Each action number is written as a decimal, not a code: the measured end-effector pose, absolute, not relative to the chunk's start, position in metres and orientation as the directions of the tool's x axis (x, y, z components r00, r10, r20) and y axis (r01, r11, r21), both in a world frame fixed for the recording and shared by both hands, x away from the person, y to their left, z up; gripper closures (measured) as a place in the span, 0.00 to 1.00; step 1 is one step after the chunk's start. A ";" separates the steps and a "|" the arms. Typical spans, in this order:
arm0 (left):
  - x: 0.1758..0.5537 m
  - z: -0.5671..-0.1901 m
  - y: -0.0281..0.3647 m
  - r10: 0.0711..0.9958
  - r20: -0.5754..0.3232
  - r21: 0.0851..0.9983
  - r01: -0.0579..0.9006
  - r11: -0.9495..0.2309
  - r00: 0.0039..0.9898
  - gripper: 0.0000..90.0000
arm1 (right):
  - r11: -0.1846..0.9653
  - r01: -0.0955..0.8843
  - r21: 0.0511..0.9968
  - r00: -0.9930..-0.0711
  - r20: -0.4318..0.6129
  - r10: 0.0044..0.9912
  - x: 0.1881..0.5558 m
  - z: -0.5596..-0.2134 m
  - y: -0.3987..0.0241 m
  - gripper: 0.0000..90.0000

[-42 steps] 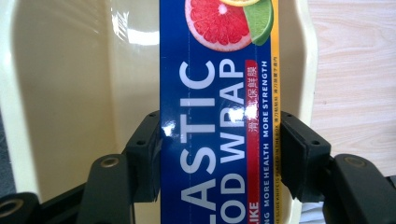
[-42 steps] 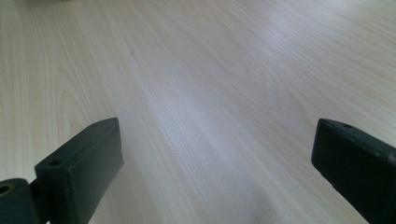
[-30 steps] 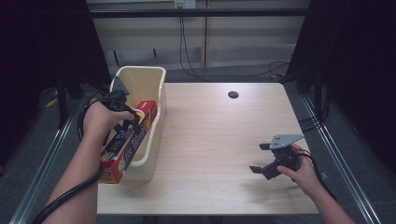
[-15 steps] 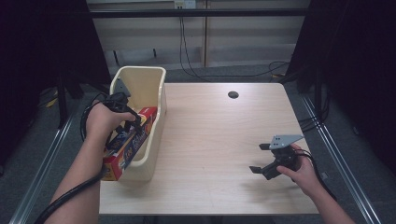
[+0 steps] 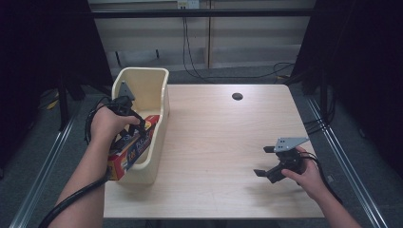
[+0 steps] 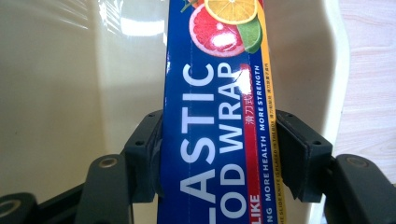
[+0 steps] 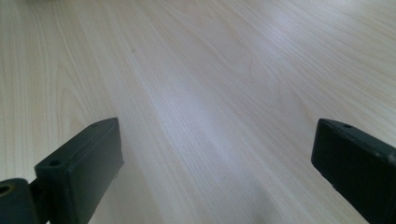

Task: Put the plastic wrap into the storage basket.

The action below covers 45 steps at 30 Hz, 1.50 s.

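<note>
The left gripper [image 6: 218,154] is clamping a plastic wrap box [image 6: 219,116] over the cream bin [image 5: 157,85] at the table's left. The right gripper [image 7: 215,163] is gaping wide, holding nothing, above the table [image 7: 196,70].

Blue plastic wrap box [image 6: 219,140] with white lettering, red stripe, citrus print; cream bin [image 5: 159,85]; pale wood-grain surface [image 5: 223,142]; black claws.

A pale wooden table [image 5: 218,142] carries a cream bin [image 5: 157,102].
</note>
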<state>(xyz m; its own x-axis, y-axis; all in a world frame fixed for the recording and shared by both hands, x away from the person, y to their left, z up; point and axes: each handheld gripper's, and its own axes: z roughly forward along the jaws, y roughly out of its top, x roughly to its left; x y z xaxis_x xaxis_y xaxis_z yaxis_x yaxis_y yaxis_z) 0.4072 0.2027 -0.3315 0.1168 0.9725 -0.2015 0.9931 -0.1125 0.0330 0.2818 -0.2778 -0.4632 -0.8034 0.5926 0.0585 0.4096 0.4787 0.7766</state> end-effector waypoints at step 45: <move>0.407 -0.298 0.194 0.948 -0.276 0.156 0.981 -0.117 0.157 0.37 | 0.479 0.411 0.776 -0.807 0.065 0.587 0.282 -0.462 -0.279 0.02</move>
<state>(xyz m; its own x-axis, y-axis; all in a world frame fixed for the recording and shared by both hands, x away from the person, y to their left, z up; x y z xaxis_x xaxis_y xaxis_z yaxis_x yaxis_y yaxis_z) 0.4068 0.1935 -0.2978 0.1568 0.9483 -0.2760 0.9808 -0.1167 0.1563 0.2816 -0.2785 -0.4622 -0.8068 0.5873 0.0649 0.4110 0.4789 0.7757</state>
